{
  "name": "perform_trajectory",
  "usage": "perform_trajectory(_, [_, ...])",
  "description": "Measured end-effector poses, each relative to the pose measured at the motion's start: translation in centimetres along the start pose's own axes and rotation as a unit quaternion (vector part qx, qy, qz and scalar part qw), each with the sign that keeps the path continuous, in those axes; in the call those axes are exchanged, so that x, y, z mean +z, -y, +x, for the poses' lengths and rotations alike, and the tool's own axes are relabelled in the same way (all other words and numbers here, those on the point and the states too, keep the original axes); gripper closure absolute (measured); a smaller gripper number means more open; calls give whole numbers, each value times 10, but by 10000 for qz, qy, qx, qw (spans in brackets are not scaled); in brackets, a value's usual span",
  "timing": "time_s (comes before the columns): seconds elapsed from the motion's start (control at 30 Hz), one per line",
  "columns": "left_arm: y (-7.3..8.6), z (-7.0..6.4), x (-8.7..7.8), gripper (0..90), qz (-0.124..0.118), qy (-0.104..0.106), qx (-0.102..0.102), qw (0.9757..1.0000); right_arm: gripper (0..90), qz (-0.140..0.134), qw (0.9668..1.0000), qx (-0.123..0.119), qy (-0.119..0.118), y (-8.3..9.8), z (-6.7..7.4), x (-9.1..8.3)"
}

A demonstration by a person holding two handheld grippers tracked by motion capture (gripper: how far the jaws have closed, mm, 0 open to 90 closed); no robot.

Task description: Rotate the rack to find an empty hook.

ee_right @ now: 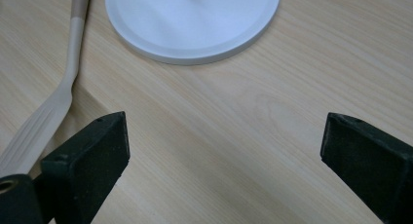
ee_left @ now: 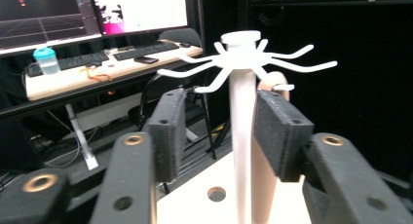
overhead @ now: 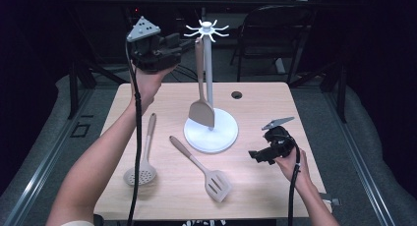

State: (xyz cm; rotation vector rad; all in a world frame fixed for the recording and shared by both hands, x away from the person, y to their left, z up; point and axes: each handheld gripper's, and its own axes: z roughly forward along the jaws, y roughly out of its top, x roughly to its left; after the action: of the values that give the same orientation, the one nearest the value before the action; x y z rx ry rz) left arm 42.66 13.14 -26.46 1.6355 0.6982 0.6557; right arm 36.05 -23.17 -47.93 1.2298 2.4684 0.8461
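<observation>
A white utensil stand [overhead: 208, 69] rises from its round base [overhead: 219, 137] at the table's middle, with hooks [overhead: 207, 29] at the top. A beige turner [overhead: 201, 105] hangs from one hook, blade down. My left gripper [overhead: 183, 42] is held high just left of the turner's handle top. In the left gripper view my left gripper [ee_left: 219, 121] is open; the stand's pole [ee_left: 242, 136] and the beige handle [ee_left: 263, 185] show between its pads, untouched. My right gripper [overhead: 253, 155] hovers low right of the base; it [ee_right: 224, 136] is open over bare wood.
A slotted beige spatula [overhead: 202, 169] and a skimmer spoon [overhead: 142, 159] lie on the table in front of the stand. A cable hole [overhead: 236, 95] sits behind the base. A dark chair [overhead: 275, 34] stands beyond the table; a desk with keyboards [ee_left: 97, 58] lies farther back.
</observation>
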Motion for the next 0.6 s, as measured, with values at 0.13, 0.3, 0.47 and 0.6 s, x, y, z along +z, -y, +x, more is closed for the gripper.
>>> perform_trajectory(0.13, [7,4,-8,418,5,-64,-56,10000,49,-35,10000,-5,-42,-1,3,1])
perform_trajectory(0.3, [19,7,-18,321,32,-103,-129,9999,70,-29,10000,-38,-60,-1,7,1])
perform_trajectory(0.47, [38,10,-25,231,186,-161,-193,9995,84,-34,9999,-74,-106,-1,11,3])
perform_trajectory(0.6, [59,12,-30,177,369,-229,-262,9987,87,-7,9998,-119,-141,-2,14,4])
